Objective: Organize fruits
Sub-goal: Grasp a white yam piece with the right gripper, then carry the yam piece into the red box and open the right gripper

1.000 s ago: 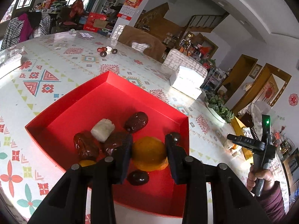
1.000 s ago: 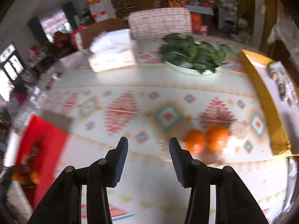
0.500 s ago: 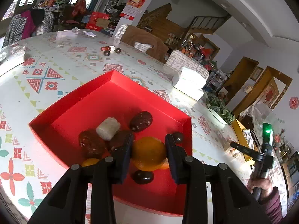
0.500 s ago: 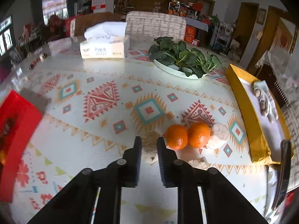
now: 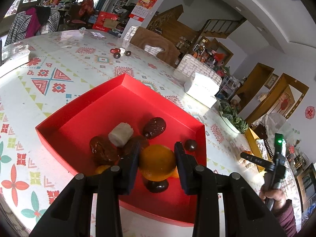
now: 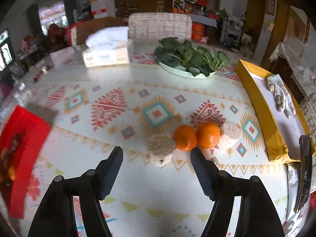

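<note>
Patterned table [image 6: 118, 177] carries two oranges [image 6: 197, 136] just beyond and slightly right of the right hand-held gripper [image 6: 157, 154], whose jaws have just been opening wide with nothing gripped, while the left hand-held gripper [image 5: 157, 161] holds an orange [image 5: 157, 165] over the red box [image 5: 83, 106].

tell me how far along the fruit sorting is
Done: several dark dates and a white chunk lie in the red cardboard box. In hand: the left gripper clamps an orange tangerine over it. Left: two orange mandarins on the table ahead of the open right gripper.
</note>
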### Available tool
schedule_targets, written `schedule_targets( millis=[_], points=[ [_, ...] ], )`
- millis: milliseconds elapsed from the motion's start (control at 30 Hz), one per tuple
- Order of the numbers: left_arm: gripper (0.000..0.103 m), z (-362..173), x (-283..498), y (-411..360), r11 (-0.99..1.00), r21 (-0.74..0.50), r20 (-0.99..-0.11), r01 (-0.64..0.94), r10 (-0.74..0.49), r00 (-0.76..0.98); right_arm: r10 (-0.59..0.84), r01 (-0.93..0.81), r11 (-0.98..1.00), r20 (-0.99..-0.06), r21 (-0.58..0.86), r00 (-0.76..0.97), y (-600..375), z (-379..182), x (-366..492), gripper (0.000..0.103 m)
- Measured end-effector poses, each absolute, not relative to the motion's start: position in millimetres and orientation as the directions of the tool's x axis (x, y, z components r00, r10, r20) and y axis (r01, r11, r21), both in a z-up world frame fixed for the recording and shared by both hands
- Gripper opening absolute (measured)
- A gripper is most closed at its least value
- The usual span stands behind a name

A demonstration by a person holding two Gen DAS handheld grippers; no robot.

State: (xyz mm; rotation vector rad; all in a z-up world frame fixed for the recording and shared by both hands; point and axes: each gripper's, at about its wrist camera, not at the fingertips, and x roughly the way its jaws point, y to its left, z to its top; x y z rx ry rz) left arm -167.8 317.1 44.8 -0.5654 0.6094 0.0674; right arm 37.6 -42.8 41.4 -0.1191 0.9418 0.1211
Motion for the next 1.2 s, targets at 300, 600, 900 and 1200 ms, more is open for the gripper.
schedule_targets(
  millis=[300, 600, 900, 1200],
  points=[
    [0.042, 42.8, -164.7, 316.5, 0.854, -0.467, -0.572, -0.228, -0.095, 0.815, 0.049, -0.104, 0.994, -0.817, -0.013, 0.574, -55.1, 26.5, 45.9, 0.034],
    [0.065, 48.5, -177.8, 330.8, 0.804, -0.536, -0.526, -0.257, -0.08, 0.847, 0.304, -0.269, 0.946, -0.771, 0.178, 0.559, -17.0, 66.1, 14.4, 0.034],
    [0.072, 57.8, -206.6, 357.4, 0.767, -0.55, -0.486, -0.329, 0.026, 0.874, 0.532, -0.529, 0.797, -0.751, 0.289, 0.391, 103.4, 79.3, -15.0, 0.034],
    [0.072, 53.3, -195.7, 344.6, 0.826, -0.427, -0.548, -0.367, 0.087, 0.832, 0.486, -0.612, 0.765, -0.805, 0.202, 0.342, 186.4, 44.4, -20.0, 0.035]
  ],
)
